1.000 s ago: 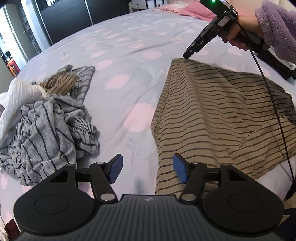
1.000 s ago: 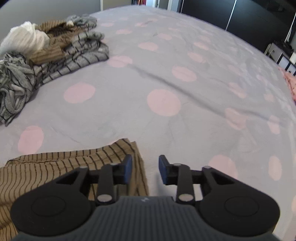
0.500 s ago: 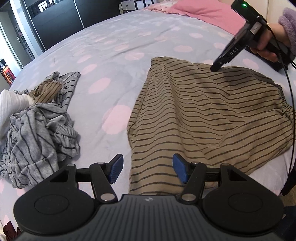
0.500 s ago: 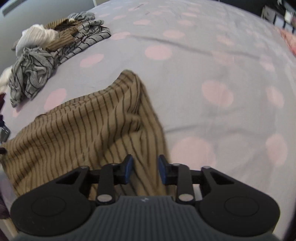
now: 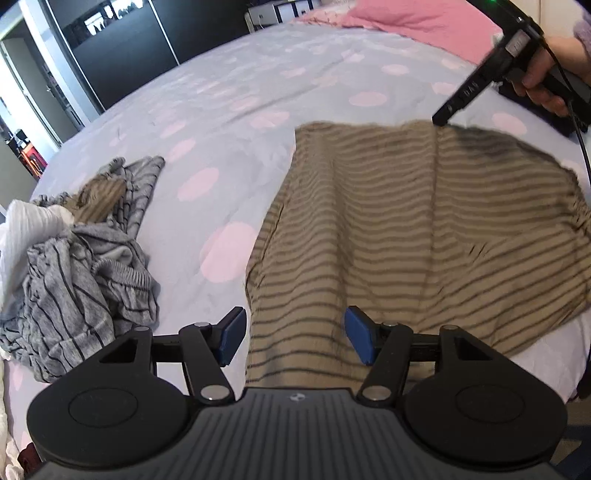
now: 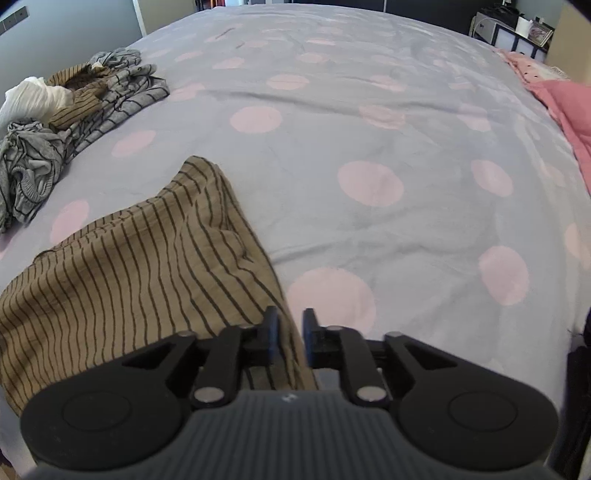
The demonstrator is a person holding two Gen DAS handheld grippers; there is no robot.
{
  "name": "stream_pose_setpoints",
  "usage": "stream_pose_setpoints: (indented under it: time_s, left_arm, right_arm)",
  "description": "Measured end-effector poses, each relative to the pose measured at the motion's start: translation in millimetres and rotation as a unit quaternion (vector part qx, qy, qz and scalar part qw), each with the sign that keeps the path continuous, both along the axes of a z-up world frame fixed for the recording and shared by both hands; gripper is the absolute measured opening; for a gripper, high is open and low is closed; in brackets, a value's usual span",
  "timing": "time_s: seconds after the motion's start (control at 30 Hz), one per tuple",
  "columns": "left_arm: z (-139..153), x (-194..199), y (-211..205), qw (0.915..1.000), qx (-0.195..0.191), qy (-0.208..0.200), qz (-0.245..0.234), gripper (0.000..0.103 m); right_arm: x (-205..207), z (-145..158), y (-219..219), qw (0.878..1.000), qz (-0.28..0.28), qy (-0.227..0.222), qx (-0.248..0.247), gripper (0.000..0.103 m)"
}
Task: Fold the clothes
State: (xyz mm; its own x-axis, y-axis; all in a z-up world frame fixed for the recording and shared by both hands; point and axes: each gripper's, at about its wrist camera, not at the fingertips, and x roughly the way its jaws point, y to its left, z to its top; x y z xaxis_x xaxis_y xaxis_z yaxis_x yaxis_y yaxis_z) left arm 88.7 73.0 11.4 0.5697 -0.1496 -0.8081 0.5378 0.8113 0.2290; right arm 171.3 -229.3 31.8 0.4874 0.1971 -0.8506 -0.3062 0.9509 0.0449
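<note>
Dragged flatter across the polka-dot bed point(image 6: 369, 229), the tan striped garment point(image 5: 406, 229) sits in the right gripper point(image 6: 290, 334)'s near-closed fingers at 12 o'clock; the left gripper point(image 5: 291, 338) gapes empty, ready for folding.

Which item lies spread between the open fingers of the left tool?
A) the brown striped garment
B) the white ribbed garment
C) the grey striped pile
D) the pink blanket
A: the brown striped garment runs down between the wide-apart fingers of the left tool, while the grey striped pile sits off to the side.

Lilac bedspread point(image 6: 369, 122) with pink dots; pink quilt point(image 5: 417, 22) at far edge (white shelf unit point(image 6: 506, 27) beyond).
</note>
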Motion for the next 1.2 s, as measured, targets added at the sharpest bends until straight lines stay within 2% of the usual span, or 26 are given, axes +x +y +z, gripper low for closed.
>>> stream_pose_setpoints:
  time_s: [0.03,0.1,0.4,0.57,0.67,0.87,1.03,1.1,1.2]
  left_arm:
    - [4,-3,-3,1.0,-0.007,-0.004,-0.003,0.058]
    - [11,-10,-10,0.9997,-0.019,-0.013,-0.011,0.058]
    - [26,-45,-65,0.9962,-0.058,-0.031,-0.058,0.058]
    - [22,-76,-110,0.9944,-0.081,-0.028,-0.062,0.058]
    - [18,-96,-138,0.9929,-0.089,-0.026,-0.075,0.058]
    - [-8,-135,-191,0.9901,-0.049,-0.05,-0.122,0.058]
    - [-42,-161,-219,0.9805,-0.001,-0.078,-0.18,0.058]
    - [-53,-168,-223,0.976,0.016,-0.085,-0.2,0.058]
    - [-63,-175,-225,0.9702,0.022,-0.087,-0.225,0.058]
  right_arm:
    - [-3,5,-3,1.0,0.0,-0.003,0.002,0.04]
    - [-15,17,-11,1.0,0.011,-0.009,0.014,0.041]
    - [-114,59,-40,0.989,0.107,-0.098,0.011,0.054]
    - [-163,51,-59,0.98,0.148,-0.125,-0.037,0.056]
    - [-182,42,-75,0.981,0.154,-0.114,-0.034,0.056]
    - [-207,28,-92,0.971,0.19,-0.121,-0.083,0.056]
    - [-218,24,-98,0.959,0.226,-0.134,-0.109,0.057]
    - [-220,21,-102,0.961,0.22,-0.133,-0.104,0.061]
    - [-220,16,-107,0.967,0.203,-0.126,-0.083,0.062]
